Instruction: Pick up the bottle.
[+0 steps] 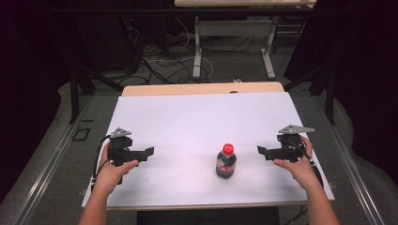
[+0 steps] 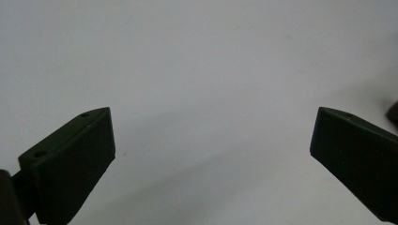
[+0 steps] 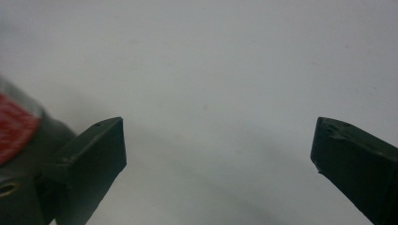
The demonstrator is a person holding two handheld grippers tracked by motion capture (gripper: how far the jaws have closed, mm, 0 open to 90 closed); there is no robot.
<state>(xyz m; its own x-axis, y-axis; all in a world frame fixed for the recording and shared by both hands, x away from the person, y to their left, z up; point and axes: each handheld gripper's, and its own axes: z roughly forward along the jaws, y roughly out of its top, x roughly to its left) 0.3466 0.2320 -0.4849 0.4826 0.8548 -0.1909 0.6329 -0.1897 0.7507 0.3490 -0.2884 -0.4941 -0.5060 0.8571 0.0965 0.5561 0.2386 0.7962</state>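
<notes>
Hands at near edge, each w/ gripper over white worktop (image 1: 187,117). Left gripper (image 1: 149,152) near-left, jaws released, nothing btwn. Right gripper (image 1: 261,151) near-right, jaws released, empty. Cola bottle (image 1: 225,162), red cap, upright btwn them, closer to right gripper, apart from both. Cables on floor beyond.

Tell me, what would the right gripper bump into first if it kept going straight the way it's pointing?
Probably the bottle. The right gripper, jaws wide open, points across the table toward it. In the right gripper view the bottle sits off to one side, so it might just slip past.
</notes>
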